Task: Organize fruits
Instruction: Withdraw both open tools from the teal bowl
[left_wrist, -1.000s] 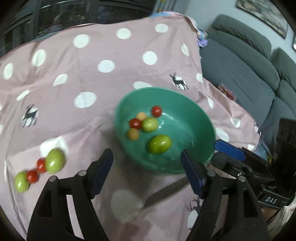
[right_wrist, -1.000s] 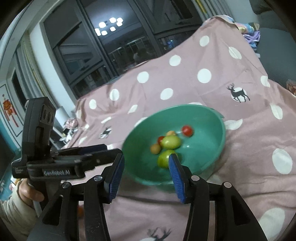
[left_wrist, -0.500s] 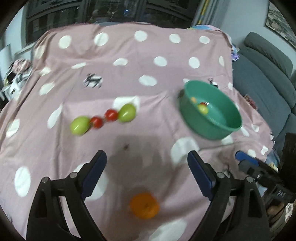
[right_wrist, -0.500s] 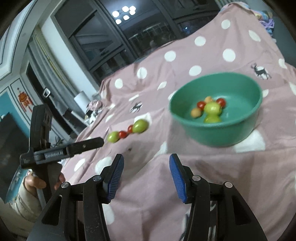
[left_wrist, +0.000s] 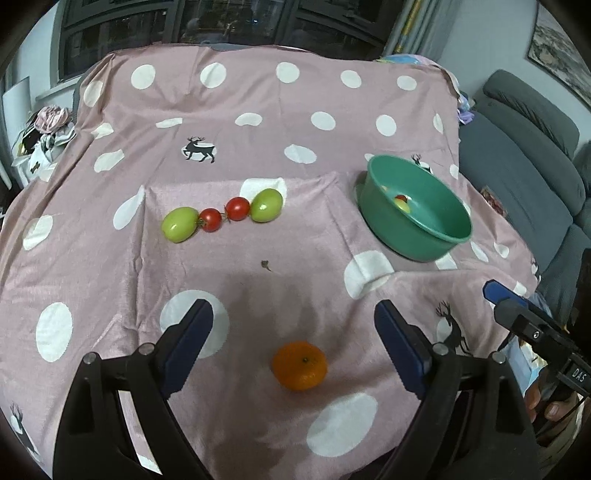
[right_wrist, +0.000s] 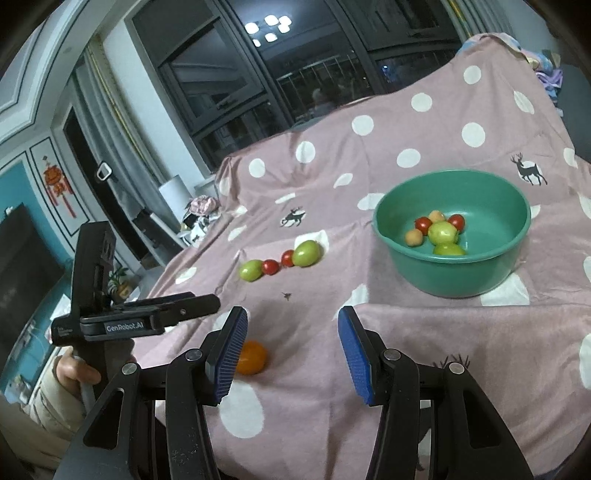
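Note:
A green bowl (left_wrist: 436, 225) (right_wrist: 461, 273) stands on the pink dotted cloth at the right, holding several small red, green and orange fruits (right_wrist: 441, 232). A row of two green tomatoes (left_wrist: 266, 205) and two red tomatoes (left_wrist: 237, 208) lies mid-table, seen again in the right wrist view as the tomato row (right_wrist: 284, 258). An orange (left_wrist: 300, 365) (right_wrist: 253, 357) sits near the front edge. My left gripper (left_wrist: 293, 345) stands open just above the cloth, the orange between and slightly below its blue pads, untouched. My right gripper (right_wrist: 291, 350) is open with nothing in it, right of the orange.
A grey sofa (left_wrist: 524, 155) runs along the table's right side. Cluttered items (left_wrist: 44, 129) lie past the far left corner. A small dark speck (left_wrist: 265, 264) lies on the cloth between the tomatoes and the orange. A person's hand (right_wrist: 74, 369) holds the left gripper.
Both grippers have pulled back from the bowl toward the table's front. The left one swung left, its jaws widened, and the orange came into view between its pads.

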